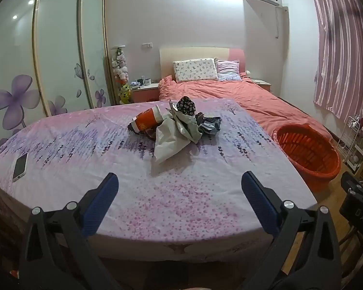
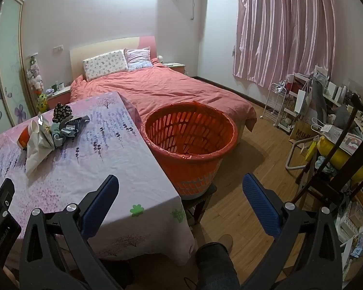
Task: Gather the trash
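A heap of trash lies mid-table on the lavender cloth: an orange paper cup, a crumpled white bag, a dark patterned wrapper and dark blue packaging. The right wrist view shows the same heap at far left. An orange slatted basket with a red liner stands on a stool by the table's right edge, also in the left wrist view as the basket. My left gripper is open over the near table, short of the heap. My right gripper is open above the table corner and basket.
A phone lies on the table's left side. Beyond the table is a bed with a coral duvet. A dark wooden chair and cluttered shelves stand at right. A person's leg and shoe are on the wood floor.
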{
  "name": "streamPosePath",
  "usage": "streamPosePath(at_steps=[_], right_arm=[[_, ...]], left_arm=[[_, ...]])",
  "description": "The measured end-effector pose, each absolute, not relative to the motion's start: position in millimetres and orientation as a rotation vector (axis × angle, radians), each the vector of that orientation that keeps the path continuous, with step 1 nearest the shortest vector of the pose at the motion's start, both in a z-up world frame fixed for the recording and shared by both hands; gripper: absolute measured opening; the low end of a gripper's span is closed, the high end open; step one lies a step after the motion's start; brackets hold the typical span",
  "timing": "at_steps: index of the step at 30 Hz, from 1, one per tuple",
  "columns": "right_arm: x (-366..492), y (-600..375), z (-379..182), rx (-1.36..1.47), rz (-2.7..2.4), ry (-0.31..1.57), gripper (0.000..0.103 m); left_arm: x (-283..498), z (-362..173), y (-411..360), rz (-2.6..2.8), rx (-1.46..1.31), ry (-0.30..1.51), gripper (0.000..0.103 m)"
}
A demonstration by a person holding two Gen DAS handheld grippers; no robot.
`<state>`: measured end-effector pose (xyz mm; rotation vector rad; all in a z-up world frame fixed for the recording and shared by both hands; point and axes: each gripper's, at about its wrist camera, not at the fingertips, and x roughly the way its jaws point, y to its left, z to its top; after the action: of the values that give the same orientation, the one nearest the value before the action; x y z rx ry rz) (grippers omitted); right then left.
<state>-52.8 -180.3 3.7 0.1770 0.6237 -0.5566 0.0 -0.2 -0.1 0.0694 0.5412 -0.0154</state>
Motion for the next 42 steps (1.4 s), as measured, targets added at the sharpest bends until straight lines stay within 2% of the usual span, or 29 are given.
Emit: streamPosePath(at_steps=[42], right_arm=[[-52.6, -178.3, 2.8, 0.171, -0.558, 0.625, 0.101]], left_arm=[[0.5, -0.2, 0.1, -0.018, 0.062, 0.552, 0.1]])
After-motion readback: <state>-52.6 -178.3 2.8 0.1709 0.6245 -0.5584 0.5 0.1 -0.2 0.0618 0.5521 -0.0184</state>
